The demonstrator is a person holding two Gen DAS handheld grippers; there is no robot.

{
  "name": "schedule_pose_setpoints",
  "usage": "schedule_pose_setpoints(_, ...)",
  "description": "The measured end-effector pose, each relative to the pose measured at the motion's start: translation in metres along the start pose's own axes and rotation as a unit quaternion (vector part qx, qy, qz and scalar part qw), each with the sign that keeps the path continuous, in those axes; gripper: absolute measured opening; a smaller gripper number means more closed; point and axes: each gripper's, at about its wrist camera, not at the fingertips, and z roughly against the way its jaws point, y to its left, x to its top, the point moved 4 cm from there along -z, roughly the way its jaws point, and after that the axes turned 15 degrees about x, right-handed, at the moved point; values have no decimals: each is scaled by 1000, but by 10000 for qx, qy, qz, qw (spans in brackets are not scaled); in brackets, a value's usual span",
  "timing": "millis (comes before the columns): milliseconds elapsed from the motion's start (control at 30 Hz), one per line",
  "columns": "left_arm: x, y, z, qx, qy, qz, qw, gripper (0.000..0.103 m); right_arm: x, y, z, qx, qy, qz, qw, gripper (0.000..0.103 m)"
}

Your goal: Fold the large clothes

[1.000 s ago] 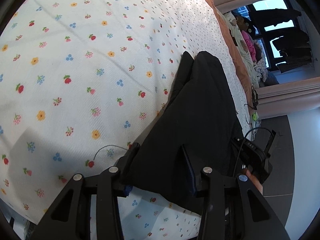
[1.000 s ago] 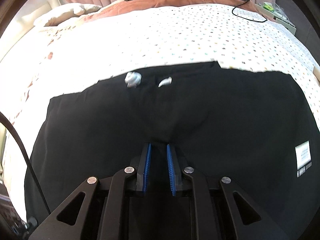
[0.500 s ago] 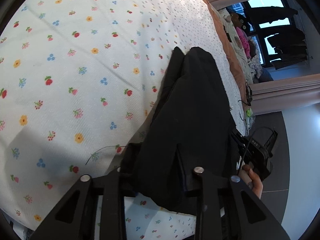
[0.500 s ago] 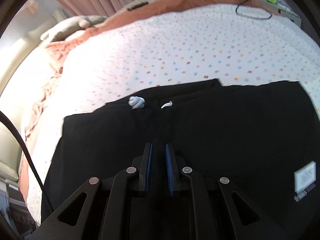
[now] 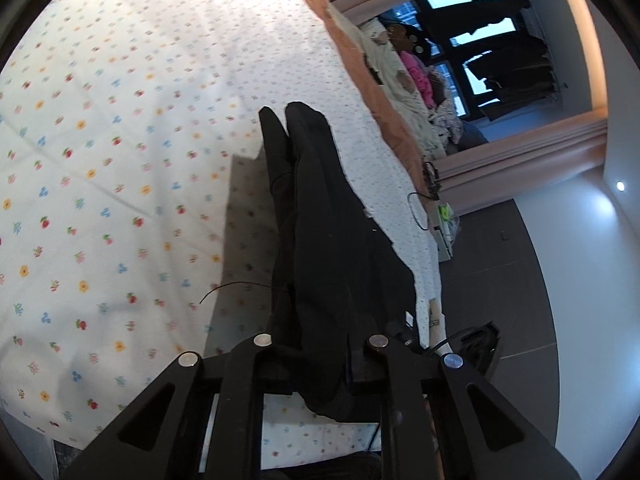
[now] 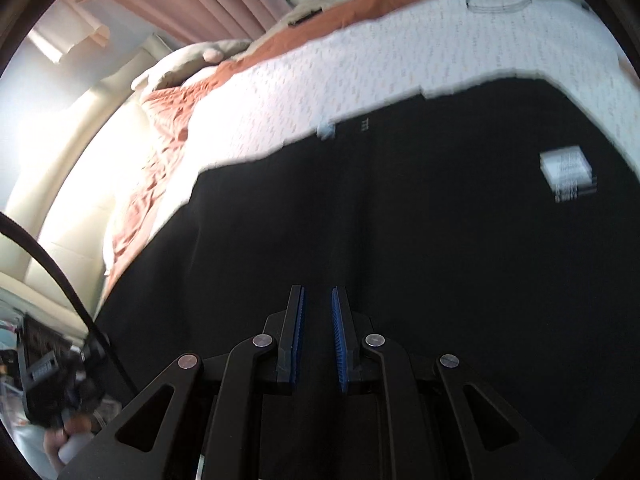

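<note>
The left tool (image 5: 316, 364) is closing on a bunched fold of the black garment (image 5: 332, 240), cloth filling the gap between its jaws and hanging off the flowered sheet (image 5: 120, 140) of the bed. The right tool (image 6: 318, 336) is standing narrow over the same garment (nothing visibly between its blue pads (image 6: 298, 332)), near a white label (image 6: 566, 170).

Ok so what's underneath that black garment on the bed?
The black garment lies on a white flowered sheet, visible all round it. The sheet directly beneath is covered, so anything there can't be seen. An orange-brown cover shows past the sheet's edge.
</note>
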Motion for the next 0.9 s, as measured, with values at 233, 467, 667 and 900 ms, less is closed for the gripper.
schedule_pose_setpoints(233,-5,-45,18,-209,-131,-433,9988,16,-10,-8,20,129,-10,-177,9998,11)
schedule_pose_setpoints(467,-20,-107,30,-424,-192,-1002,9939,16,-21,-3,58,179,-252,-175,9994,48)
schedule_pose_setpoints(667,-39,-161,30,-518,-165,-1483,9874,16,-18,-21,87,149,-488,-136,9986,56)
schedule_pose_setpoints(900,-65,-215,18,-540,-20,-1943,9794,16,-34,-44,146,70,-817,-187,9965,56)
